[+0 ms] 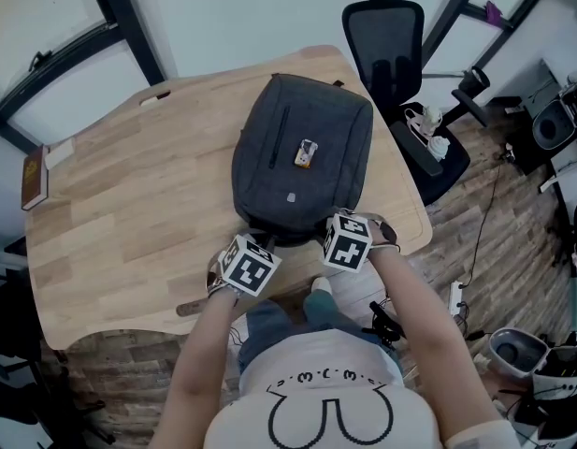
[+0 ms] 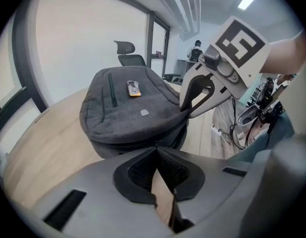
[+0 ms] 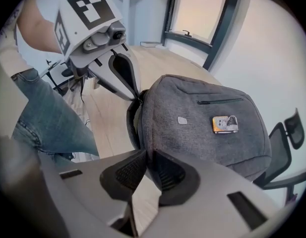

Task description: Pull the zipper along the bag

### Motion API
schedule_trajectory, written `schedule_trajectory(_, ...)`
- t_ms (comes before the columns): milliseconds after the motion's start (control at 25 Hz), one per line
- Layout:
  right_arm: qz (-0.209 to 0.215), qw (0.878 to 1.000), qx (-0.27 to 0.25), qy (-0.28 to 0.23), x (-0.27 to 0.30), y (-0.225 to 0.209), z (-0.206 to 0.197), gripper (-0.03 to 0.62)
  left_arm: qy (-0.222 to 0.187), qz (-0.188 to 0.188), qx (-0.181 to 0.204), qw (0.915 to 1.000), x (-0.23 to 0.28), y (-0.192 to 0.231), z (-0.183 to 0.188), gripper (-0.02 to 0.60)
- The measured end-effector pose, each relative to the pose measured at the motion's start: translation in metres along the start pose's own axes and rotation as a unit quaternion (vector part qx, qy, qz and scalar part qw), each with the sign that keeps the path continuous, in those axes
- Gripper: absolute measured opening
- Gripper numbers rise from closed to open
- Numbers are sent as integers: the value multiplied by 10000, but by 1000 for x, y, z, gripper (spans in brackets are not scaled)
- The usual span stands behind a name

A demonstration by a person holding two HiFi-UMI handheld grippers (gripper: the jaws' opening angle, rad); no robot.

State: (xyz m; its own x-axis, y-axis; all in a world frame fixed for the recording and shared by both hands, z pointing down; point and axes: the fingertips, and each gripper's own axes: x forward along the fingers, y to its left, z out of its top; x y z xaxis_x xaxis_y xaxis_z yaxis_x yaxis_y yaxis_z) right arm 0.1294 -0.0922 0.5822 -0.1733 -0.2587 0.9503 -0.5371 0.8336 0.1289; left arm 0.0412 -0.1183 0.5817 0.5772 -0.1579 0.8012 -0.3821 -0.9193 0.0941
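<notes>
Lying flat on the wooden worktop (image 1: 129,213), close to its near edge, the grey backpack (image 1: 302,157) is being gripped at its near right corner by the right tongs (image 3: 146,155), narrowed onto the fabric. The left tongs (image 2: 156,150) are being held fully closed against the backpack's near seam, near the right tongs.
</notes>
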Motion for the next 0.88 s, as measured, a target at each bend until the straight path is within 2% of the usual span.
schedule_trajectory(320,-36,9999,95,-111,-3,-1,-3,109,10,119,-13,9999,-11,38,-13,17)
schedule_trajectory(720,-119,9998,129,-138,-6,2,-7,101,-23,654,-577,9962,-2,127,-16,18)
schedule_trajectory(880,-79,9995,246,-180,-4,0,-8,101,-124,503,-909,9945,-6,128,-15,18)
